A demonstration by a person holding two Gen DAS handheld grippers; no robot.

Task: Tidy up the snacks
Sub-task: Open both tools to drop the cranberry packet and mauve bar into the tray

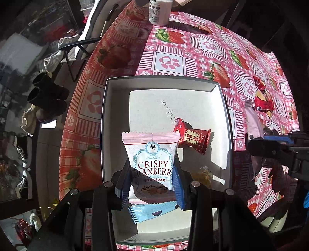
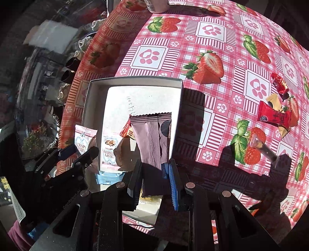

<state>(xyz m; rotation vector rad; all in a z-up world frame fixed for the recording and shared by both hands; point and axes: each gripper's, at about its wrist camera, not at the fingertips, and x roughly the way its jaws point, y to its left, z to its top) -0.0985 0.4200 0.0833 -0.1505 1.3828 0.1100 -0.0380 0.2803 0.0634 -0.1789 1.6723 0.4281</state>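
Observation:
My left gripper (image 1: 152, 185) is shut on a white and pink Crispy Cranberry packet (image 1: 152, 162), held over the white open box (image 1: 164, 83). In the box lie a red candy (image 1: 193, 138), a light blue packet (image 1: 152, 211) and a yellowish packet (image 1: 202, 175). My right gripper (image 2: 154, 181) is shut on a mauve snack packet (image 2: 152, 139), held above the box's right wall (image 2: 178, 115). A second Crispy Cranberry packet (image 2: 110, 150) lies in the box. The left gripper (image 2: 77, 154) with its packet shows at the left of the right wrist view.
Loose snacks lie on the strawberry tablecloth to the right: red packets (image 2: 274, 115), a red candy (image 2: 280, 85), a tan packet (image 2: 273, 101) and a clear-wrapped stick (image 2: 264, 148). A white bottle (image 1: 160, 11) stands at the table's far edge. Chairs and shoes (image 1: 46, 94) are off to the left.

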